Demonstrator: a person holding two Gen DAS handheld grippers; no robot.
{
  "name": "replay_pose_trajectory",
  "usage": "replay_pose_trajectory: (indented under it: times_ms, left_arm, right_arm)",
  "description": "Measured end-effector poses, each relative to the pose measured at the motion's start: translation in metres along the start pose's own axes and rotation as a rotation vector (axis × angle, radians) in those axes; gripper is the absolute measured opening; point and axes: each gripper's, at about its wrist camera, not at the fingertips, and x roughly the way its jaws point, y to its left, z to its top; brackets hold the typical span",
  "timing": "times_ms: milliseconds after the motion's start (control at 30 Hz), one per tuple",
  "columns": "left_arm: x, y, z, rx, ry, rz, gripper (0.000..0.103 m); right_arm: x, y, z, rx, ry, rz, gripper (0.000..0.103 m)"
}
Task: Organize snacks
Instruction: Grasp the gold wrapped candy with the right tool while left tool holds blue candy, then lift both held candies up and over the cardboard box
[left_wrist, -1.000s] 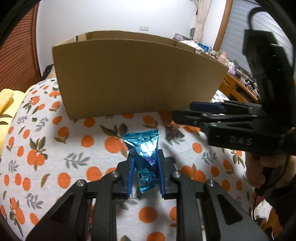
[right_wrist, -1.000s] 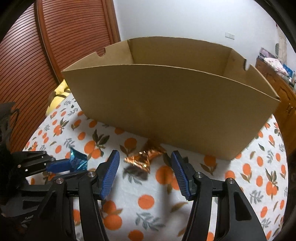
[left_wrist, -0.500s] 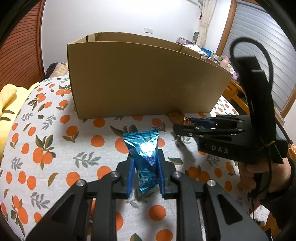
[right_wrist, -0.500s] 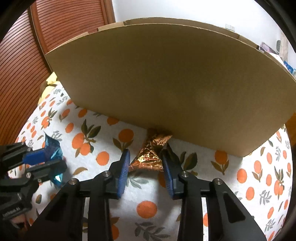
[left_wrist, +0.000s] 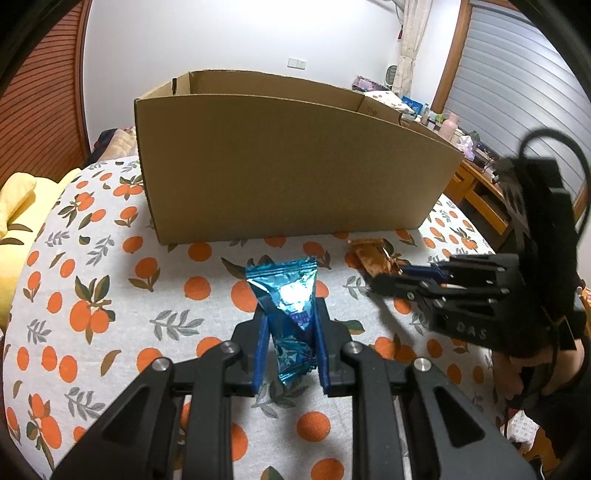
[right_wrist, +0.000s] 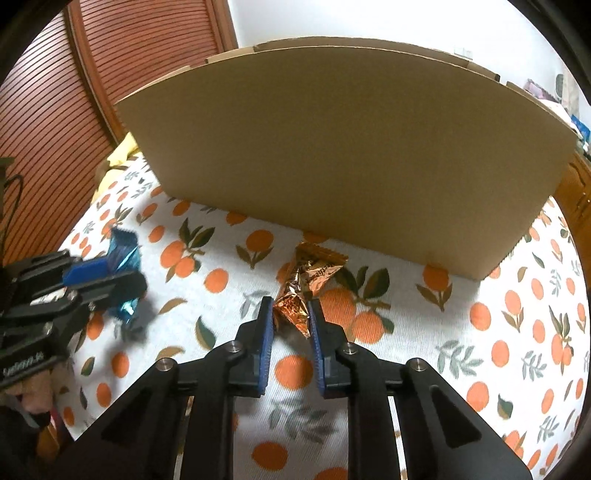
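Claws: left claw (left_wrist: 290, 354) is clamped on the blue packet and holds it above the cloth; right claw (right_wrist: 290, 328) has its pads closed on the lower end of the orange packet, which lies on the tabletop close to the box wall.
Cardboard box (left_wrist: 288, 173): largest thing here, plain brown corrugated board, open at the top, tall smooth front wall with a slot cut near a back corner. What is inside cannot be seen.
Tabletop (left_wrist: 110, 280): rounded, covered by a woven white cloth printed with oranges and green leaves.
Blue packet (left_wrist: 291, 295): shiny crinkled foil, pillow shape with a crimped flat seam on top, wider above the pads than between them.
Orange packet (right_wrist: 308, 280): coppery metallic foil, creased, tapering to the pinched tip, its upper seam almost at the foot of the box.
Risk, slip: foil is slick, and the right claw seems to grip only a narrow end, so that packet could slide out or tear when lifted.
Risk, box wall: it is high and near; a packet carried too low would likely knock the rim or push the light box back.
Risk, crowding: both claws work close together and could bump over the opening.
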Motion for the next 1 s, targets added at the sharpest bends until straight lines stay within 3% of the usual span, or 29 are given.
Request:
replay_pose_trajectory:
  times_ms: [567,1000]
  left_arm:
    - [-0.023,-0.007,0.023,0.029,-0.064,-0.003,0.019]
    - [-0.047,-0.021,0.068,0.100,-0.144,0.008,0.019]
  right_arm:
    - [-0.053,0.006,-0.009,-0.032,-0.122,-0.016,0.016]
    - [-0.084,0.006,0.012,-0.060,-0.214,-0.050,0.016]
